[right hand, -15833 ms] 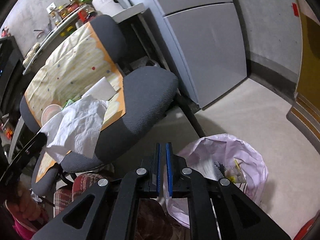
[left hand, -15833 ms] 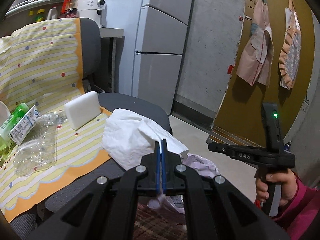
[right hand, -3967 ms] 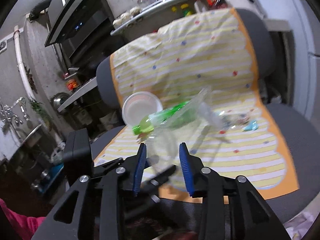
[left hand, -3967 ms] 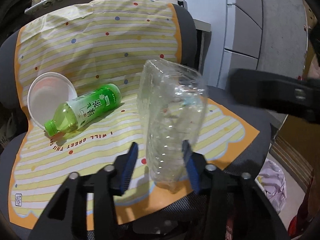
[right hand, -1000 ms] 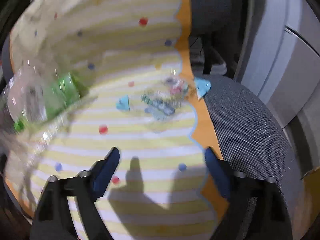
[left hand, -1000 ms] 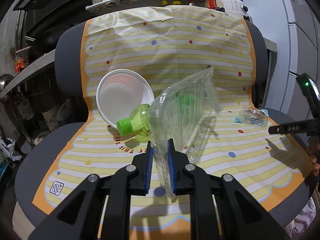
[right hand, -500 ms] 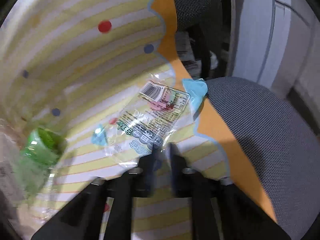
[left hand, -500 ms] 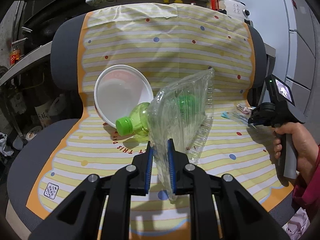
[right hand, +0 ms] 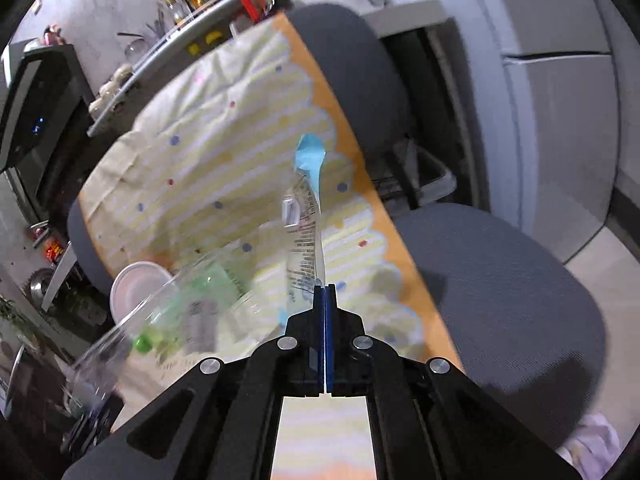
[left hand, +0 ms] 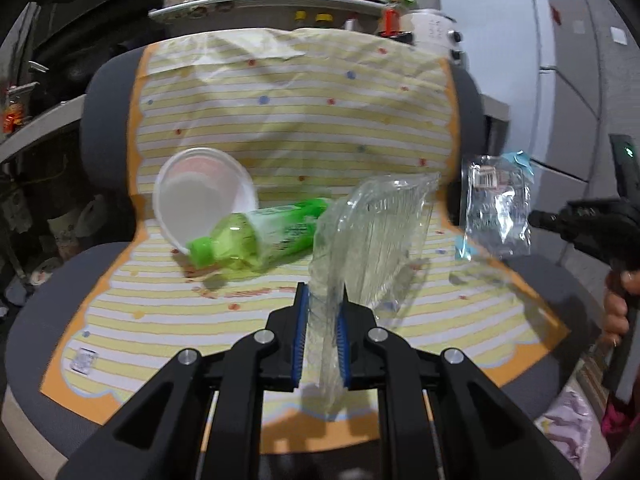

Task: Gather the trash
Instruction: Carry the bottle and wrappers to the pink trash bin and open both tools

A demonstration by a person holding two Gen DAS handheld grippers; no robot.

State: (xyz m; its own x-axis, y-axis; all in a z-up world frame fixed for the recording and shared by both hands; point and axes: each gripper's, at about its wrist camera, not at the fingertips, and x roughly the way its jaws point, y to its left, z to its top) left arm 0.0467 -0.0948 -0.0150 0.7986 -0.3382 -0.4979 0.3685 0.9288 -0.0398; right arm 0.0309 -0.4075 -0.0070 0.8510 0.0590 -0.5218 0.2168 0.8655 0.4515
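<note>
The left tool (left hand: 320, 334) pinches a crushed clear plastic container (left hand: 372, 236); the right tool (right hand: 324, 300) pinches a clear wrapper (right hand: 306, 220) in the air. Beyond, on the chair's striped mat (left hand: 280, 128), lie a green bottle (left hand: 256, 240) and a white bowl (left hand: 200, 196).

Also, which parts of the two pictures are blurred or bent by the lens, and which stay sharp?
Left wrist view: the left gripper and its clear plastic container are fairly sharp; the green bottle smears; the shelf bows.
Right wrist view: the right gripper is sharp; the wrapper is slightly soft; the lower-left container is a ghostly smear; the refrigerator curves.
</note>
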